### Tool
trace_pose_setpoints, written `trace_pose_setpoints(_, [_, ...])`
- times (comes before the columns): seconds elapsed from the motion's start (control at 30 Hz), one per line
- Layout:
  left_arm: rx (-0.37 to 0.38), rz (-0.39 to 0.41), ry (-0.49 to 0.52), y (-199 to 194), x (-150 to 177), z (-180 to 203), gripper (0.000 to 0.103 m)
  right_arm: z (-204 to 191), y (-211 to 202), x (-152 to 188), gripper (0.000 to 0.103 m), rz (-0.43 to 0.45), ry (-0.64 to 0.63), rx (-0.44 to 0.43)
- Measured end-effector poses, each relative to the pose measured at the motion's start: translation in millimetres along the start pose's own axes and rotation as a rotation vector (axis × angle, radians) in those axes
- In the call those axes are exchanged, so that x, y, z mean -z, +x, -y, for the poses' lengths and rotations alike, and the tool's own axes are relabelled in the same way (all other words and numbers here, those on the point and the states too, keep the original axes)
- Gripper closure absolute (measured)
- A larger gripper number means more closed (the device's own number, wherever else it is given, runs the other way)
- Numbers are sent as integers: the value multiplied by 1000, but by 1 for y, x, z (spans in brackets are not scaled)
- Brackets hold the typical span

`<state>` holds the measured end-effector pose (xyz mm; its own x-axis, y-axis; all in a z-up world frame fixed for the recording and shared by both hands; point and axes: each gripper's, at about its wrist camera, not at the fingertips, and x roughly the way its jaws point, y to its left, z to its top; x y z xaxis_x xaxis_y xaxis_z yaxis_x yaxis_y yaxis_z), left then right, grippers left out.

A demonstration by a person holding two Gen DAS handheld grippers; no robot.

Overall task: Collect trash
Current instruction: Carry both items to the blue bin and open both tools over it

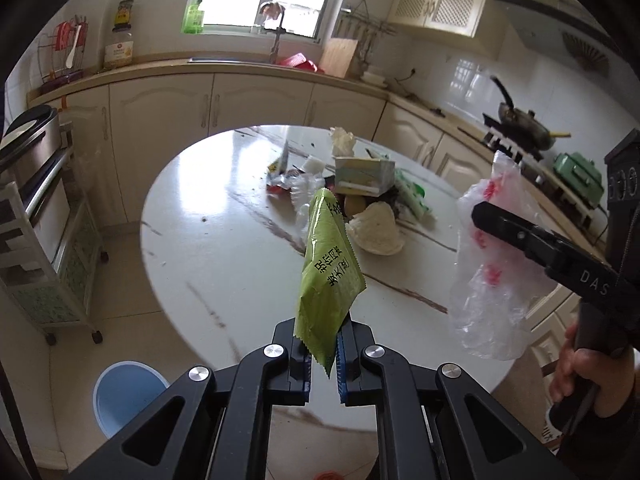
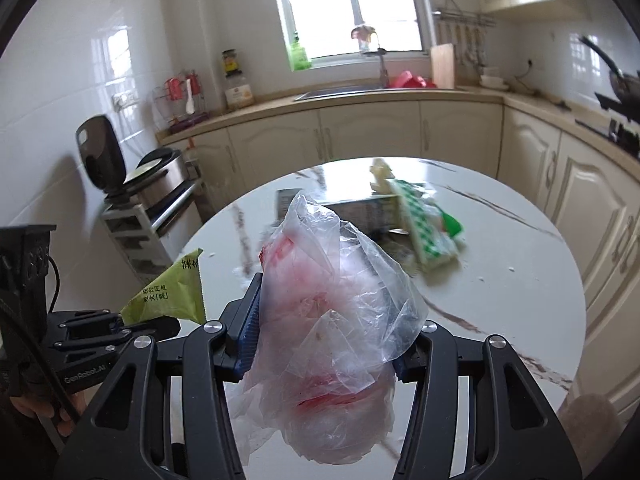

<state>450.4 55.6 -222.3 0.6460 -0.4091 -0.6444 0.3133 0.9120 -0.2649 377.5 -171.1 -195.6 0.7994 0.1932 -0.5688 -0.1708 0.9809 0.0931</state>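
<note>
Two hand-held grippers are loaded: the left hand-held gripper (image 1: 323, 354) pinches a green snack wrapper (image 1: 329, 264) nearly closed, the right hand-held gripper (image 2: 320, 340) grips a crumpled clear plastic bag (image 2: 332, 320) — jaws part-open. Beyond both, more trash — a carton (image 1: 362, 174) and wrappers — litters the round table (image 1: 224, 248).

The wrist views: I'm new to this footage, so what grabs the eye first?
A green snack wrapper stands up from the shut jaws of the left gripper, close to the lens. The right gripper clutches a crumpled clear plastic bag with red print. Behind both, a heap of trash sits on the round white table.
</note>
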Motion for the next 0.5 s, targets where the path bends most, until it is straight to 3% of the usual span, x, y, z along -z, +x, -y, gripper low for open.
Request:
trace_pose_setpoints(0.3, [-136,33,-120,-69,47,-111,97,-138,44,-10,54,-12,-167,-173])
trace_pose_setpoints(0.5, [-247,-56,-251,-65,85,-206,97,-223,108,4,54,-66,-259,-241])
